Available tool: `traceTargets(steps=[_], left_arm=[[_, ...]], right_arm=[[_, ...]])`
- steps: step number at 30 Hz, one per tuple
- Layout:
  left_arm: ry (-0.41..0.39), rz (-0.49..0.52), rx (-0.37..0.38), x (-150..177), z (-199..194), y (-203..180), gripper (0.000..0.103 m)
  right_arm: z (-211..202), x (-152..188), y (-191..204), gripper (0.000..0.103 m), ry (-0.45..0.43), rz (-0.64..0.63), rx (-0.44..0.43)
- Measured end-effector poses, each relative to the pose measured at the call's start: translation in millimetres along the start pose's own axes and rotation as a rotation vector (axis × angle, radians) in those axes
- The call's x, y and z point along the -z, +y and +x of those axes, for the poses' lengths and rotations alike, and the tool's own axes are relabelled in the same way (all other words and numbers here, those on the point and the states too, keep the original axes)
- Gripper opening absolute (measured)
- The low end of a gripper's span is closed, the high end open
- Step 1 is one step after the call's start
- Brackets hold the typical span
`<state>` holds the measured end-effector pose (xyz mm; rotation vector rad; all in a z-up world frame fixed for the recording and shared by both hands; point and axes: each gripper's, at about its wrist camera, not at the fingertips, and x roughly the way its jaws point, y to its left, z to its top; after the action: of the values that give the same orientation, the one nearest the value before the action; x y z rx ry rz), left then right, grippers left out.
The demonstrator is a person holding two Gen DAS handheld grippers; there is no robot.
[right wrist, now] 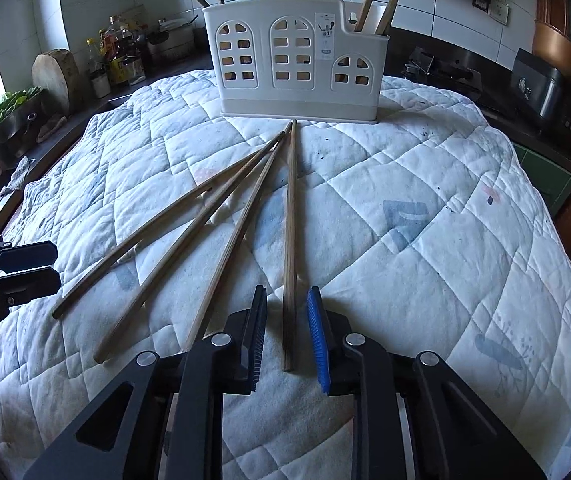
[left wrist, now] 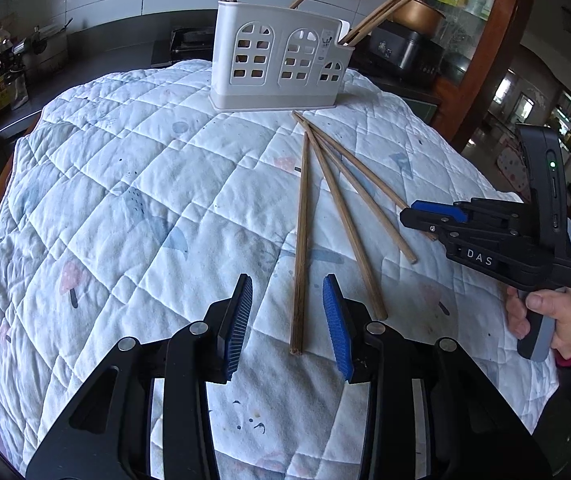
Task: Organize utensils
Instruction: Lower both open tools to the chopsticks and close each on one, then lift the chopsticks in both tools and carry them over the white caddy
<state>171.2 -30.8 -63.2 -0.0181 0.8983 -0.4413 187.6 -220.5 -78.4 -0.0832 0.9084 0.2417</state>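
Observation:
Several wooden chopsticks lie fanned out on the quilted cloth (left wrist: 125,184), their far tips meeting in front of a white utensil holder (left wrist: 277,60) (right wrist: 297,68) that has more chopsticks standing in it. My left gripper (left wrist: 288,280) is open low over the cloth, and the leftmost chopstick (left wrist: 300,240) lies between its blue pads (left wrist: 335,320) without touching them. My right gripper (right wrist: 287,290) is open too, astride the near end of the rightmost chopstick (right wrist: 290,220), with a narrow gap on each side. Each gripper shows in the other's view: the right gripper (left wrist: 409,216) and the left gripper (right wrist: 45,264).
A hand (left wrist: 549,312) holds the right gripper's handle. Behind the cloth runs a dark counter with bottles (right wrist: 117,60), a wooden block (right wrist: 55,72) and greens at the left, and a black cooker (right wrist: 545,92) at the right. The cloth drops off at its edges.

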Motion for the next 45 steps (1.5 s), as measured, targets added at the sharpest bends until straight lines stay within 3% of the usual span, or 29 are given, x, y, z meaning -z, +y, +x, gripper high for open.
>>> traceTargets(steps=[4, 7, 16, 19, 23, 36, 45], left_arm=[[0.006, 0.01, -0.003, 0, 8, -6, 0.036], [0.024, 0.027, -0.013, 0, 18, -11, 0.02], [0.019, 0.044, -0.051, 0, 35, -18, 0.017], [0.012, 0.064, -0.095, -1, 36, -22, 0.008], [-0.01, 0.074, -0.137, -3, 32, -27, 0.006], [-0.102, 0.071, -0.073, -30, -13, -19, 0.006], [-0.148, 0.038, -0.016, -54, -32, -8, 0.006]], right_arm=[[1, -1, 0, 0.016, 0.004, -0.003, 0.008], [2, -1, -1, 0.013, 0.005, -0.001, 0.013], [2, -1, -2, 0.007, 0.004, -0.004, 0.014], [0, -1, -3, 0.007, -0.004, 0.005, 0.014], [-11, -1, -3, 0.007, -0.029, 0.008, 0.02], [-90, -41, 1, 0.007, -0.238, -0.031, 0.034], [-116, -83, 0, 0.007, -0.295, -0.065, 0.019]])
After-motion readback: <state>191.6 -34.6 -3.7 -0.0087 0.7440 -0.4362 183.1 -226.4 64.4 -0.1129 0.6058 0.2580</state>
